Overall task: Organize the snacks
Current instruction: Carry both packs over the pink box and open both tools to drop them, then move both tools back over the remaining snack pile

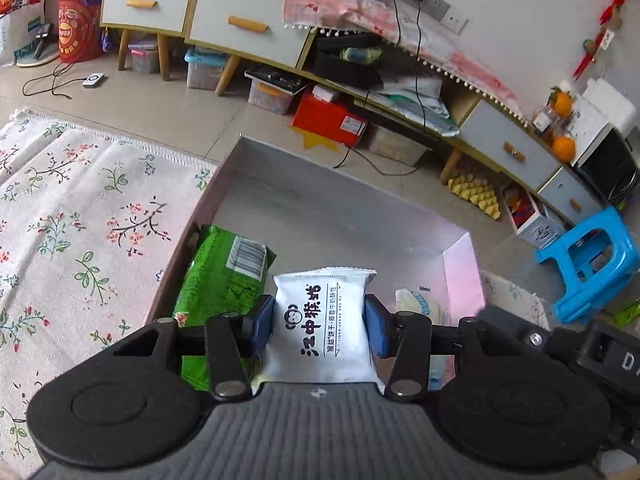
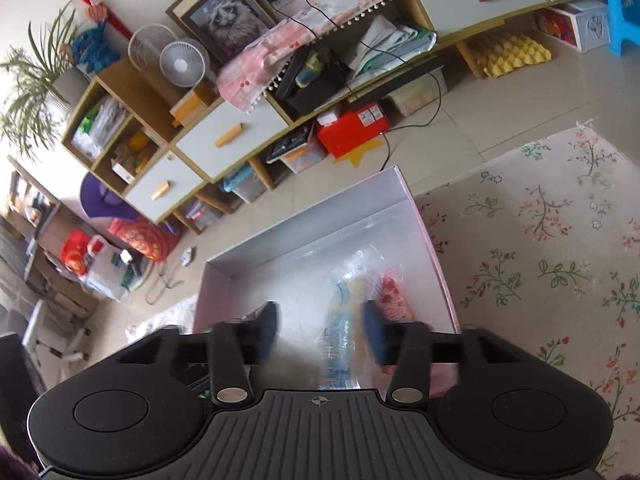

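Floral rug: spread on the tiled floor; the box is carried on it. Open white box: a green snack bag is laid along one wall, and a pale packet is seen by the opposite wall. White biscuit packet: clamped between the left tongs, above the box. Right tongs: held apart over blurred clear-wrapped snacks in the box; nothing is gripped.
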Tool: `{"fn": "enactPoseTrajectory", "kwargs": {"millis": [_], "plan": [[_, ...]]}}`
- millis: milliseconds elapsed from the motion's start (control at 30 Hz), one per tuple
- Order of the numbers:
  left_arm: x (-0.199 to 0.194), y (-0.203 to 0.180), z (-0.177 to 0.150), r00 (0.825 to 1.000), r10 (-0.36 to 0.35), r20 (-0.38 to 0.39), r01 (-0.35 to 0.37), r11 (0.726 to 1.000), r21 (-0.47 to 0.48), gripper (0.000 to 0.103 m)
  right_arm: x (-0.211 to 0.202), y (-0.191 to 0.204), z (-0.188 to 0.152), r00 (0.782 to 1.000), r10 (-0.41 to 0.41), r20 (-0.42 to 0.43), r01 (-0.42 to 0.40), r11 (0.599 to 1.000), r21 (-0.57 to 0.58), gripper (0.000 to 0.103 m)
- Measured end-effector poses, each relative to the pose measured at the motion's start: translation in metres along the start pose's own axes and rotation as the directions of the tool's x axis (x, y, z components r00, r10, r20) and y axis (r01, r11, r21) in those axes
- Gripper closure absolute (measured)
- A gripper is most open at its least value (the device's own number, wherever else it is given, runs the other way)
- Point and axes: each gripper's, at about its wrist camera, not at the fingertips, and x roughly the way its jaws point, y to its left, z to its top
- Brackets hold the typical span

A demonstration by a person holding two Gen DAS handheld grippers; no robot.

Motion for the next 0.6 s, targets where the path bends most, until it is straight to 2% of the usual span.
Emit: {"fn": "enactPoseTrajectory", "kwargs": {"millis": [100, 167, 267, 467, 567, 600], "plan": [[-0.007, 0.0, 0.004, 0.999, 0.016, 0.046, -0.017, 1.0, 0.018, 0.059, -0.015, -0.001, 0.003, 1.0, 0.002, 0.016, -0.002, 1.0, 0.001, 0.049], [-0.014, 0.001, 0.004, 0.997, 0.034, 0.067, -0.036, 0.999, 0.027, 0.052, -0.025, -0.002, 0.006, 1.0, 0.007, 0.02, -0.007, 1.0, 0.011, 0.049], [-0.019, 0.004, 0.005, 0.997, 0.038, 0.06, -0.039, 0.999, 0.021, 0.053, -0.039, -0.002, 0.006, 1.0, -0.003, 0.015, 0.003, 1.0, 0.02, 0.043], [-0.04, -0.004, 0.001, 0.995, 0.092, 0.046, -0.094, 0.995, 0.04, 0.051, -0.056, -0.002, 0.0, 0.999, -0.002, -0.039, 0.004, 0.999, 0.052, 0.043], [-0.056, -0.01, -0.005, 0.995, 0.089, 0.034, -0.091, 0.993, 0.071, 0.043, -0.069, 0.004, -0.006, 0.998, 0.002, -0.07, 0.001, 0.999, 0.049, 0.043], [-0.063, -0.01, -0.009, 0.996, 0.085, 0.039, -0.088, 0.993, 0.073, 0.04, -0.075, 0.009, -0.009, 0.996, -0.008, -0.091, 0.011, 0.999, 0.033, 0.039]]}}
